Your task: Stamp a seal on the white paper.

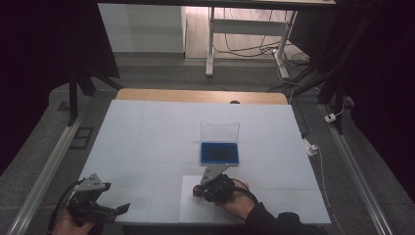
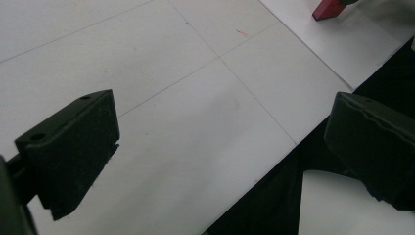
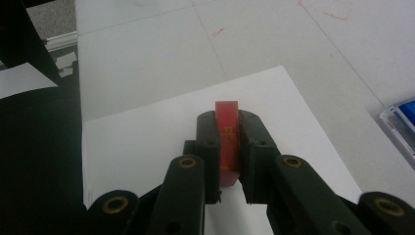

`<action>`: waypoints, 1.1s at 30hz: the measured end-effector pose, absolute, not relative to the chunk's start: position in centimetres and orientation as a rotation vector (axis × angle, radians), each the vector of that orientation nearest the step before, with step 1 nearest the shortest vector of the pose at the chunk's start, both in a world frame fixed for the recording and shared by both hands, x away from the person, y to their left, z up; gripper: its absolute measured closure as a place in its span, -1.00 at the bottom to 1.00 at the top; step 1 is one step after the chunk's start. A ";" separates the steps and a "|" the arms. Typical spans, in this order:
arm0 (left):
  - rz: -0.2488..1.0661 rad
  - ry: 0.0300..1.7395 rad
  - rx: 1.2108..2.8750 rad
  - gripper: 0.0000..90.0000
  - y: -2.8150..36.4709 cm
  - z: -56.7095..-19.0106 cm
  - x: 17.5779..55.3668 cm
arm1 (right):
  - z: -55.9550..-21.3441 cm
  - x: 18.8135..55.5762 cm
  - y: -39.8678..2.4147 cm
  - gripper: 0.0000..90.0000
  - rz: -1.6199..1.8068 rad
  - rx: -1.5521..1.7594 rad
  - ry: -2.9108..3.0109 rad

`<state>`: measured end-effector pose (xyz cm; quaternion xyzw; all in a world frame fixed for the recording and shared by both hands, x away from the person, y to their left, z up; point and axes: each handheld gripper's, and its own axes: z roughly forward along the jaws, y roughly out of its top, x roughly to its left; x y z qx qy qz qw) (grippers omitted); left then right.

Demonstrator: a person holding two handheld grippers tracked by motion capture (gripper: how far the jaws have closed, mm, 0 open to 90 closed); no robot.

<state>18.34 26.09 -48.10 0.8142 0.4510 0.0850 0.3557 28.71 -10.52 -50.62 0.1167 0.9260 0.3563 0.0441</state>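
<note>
Item: red block (image 3: 228, 142), a slim rectangular stamp-like piece with faint yellow marks on its face. Location: lower centre of the right gripper view, above a white sheet of paper (image 3: 161, 127); in the high view it sits at lower centre, just below the blue case.

Holder: my right gripper (image 3: 228, 122), jaws closed flat on the block's two broad faces. Grip looks square and centred; I see no tilt between the pads.

Orientation: the long axis runs along the jaws, away from the camera toward the top of the frame. The far end pokes a little past the jaw tips; the near end is buried between them. In the left gripper view one red corner (image 2: 327, 9) shows at the upper right, angled down toward the paper.

Nearby: open case with blue pad (image 1: 219, 152) and clear raised lid (image 1: 219, 132), centre of the high view, just beyond the block.

Idle: my left gripper (image 1: 105, 208), lower left of the high view, jaws wide apart over the white table (image 1: 147, 132), holding nothing.

Handling note: I judge the step to be pressing the block on the paper. I keep the clamp firm, bring the end face down flat, press straight, lift straight to avoid smearing. I cannot tell whether the block touches the sheet.
</note>
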 end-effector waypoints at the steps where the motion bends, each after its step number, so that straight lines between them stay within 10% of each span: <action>1: 0.222 1.164 2.102 -0.99 26.1 -48.1 18.3 | -50.6 28.7 -10.5 0.79 1.088 0.356 2.829; 33: 0.221 1.164 2.101 -0.99 26.1 -48.1 18.3 | -48.4 29.4 -11.2 0.77 1.178 0.446 2.798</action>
